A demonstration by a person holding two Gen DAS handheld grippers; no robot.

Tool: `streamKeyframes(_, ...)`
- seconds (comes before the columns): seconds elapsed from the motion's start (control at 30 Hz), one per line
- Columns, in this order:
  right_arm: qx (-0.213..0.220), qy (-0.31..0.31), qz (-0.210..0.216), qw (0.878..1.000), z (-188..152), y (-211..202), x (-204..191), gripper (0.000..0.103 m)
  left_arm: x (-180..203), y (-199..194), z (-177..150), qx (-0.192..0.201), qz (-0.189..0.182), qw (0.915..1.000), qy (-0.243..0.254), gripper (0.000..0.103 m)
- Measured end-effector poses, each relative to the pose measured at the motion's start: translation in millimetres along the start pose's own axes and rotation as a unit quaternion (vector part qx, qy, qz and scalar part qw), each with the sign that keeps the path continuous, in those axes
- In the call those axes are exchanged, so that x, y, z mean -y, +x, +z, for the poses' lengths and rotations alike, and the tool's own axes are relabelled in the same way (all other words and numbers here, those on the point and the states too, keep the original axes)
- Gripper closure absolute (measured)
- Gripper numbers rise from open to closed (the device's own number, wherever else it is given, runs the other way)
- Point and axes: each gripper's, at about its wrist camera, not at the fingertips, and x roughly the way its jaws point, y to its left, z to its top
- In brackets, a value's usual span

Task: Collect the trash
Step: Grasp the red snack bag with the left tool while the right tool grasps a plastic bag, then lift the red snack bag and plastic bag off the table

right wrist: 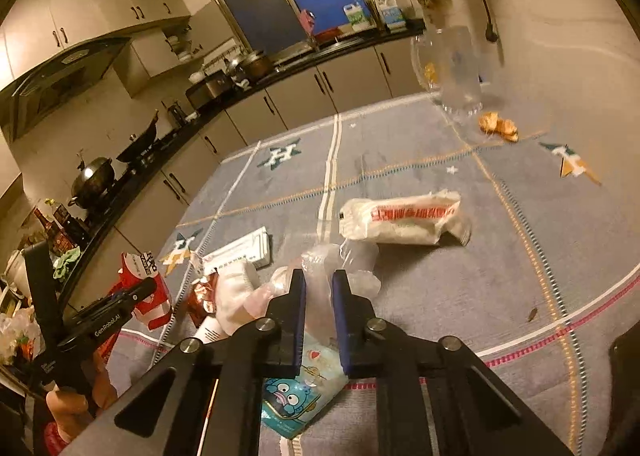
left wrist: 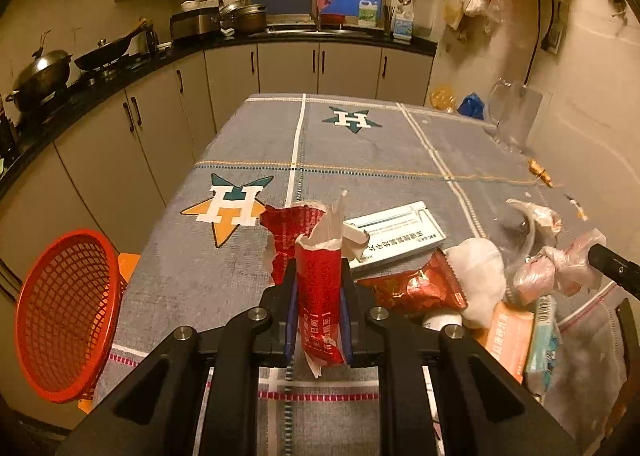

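Note:
My left gripper (left wrist: 318, 272) is shut on a crumpled red wrapper (left wrist: 320, 296) with white paper sticking out of its top, held above the grey tablecloth (left wrist: 360, 160). A red mesh basket (left wrist: 68, 316) stands off the table's left edge, below and left of this gripper. My right gripper (right wrist: 319, 284) is shut on a crumpled clear plastic wrapper (right wrist: 320, 296) in the trash pile. Under it lies a packet with a blue cartoon (right wrist: 300, 388). The left gripper (right wrist: 136, 294) with its red wrapper (right wrist: 154, 300) shows at the left of the right wrist view.
On the cloth lie a white box (left wrist: 396, 232), a red snack packet (left wrist: 416, 288), a white wad (left wrist: 480, 268), pink-tinted plastic bags (left wrist: 560, 268) and a white wrapper with red print (right wrist: 404, 220). A glass jug (right wrist: 452, 68) and orange scraps (right wrist: 498, 124) sit far right. Kitchen counters run behind.

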Motion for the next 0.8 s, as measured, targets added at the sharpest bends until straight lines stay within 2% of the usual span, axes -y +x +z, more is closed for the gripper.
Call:
streamKeyframes(0.27, 0.028, -0.012, 0.037, 0.999, 1, -21, -13, 0.089, -3, -27, -5, 0.018, -0.03, 0.9994, -0.008, 0.087)
streamKeyframes(0.53, 0.017, -0.027, 0.053, 0.998, -5, -20, -28, 0.089, -2, -42, -12, 0.023, -0.053, 0.9983, -0.007, 0.087)
streamKeyframes(0.8, 0.003, -0.034, 0.057, 0.998, -10, -15, -35, 0.089, -1, -45, -17, 0.022, -0.053, 0.9983, -0.007, 0.087)
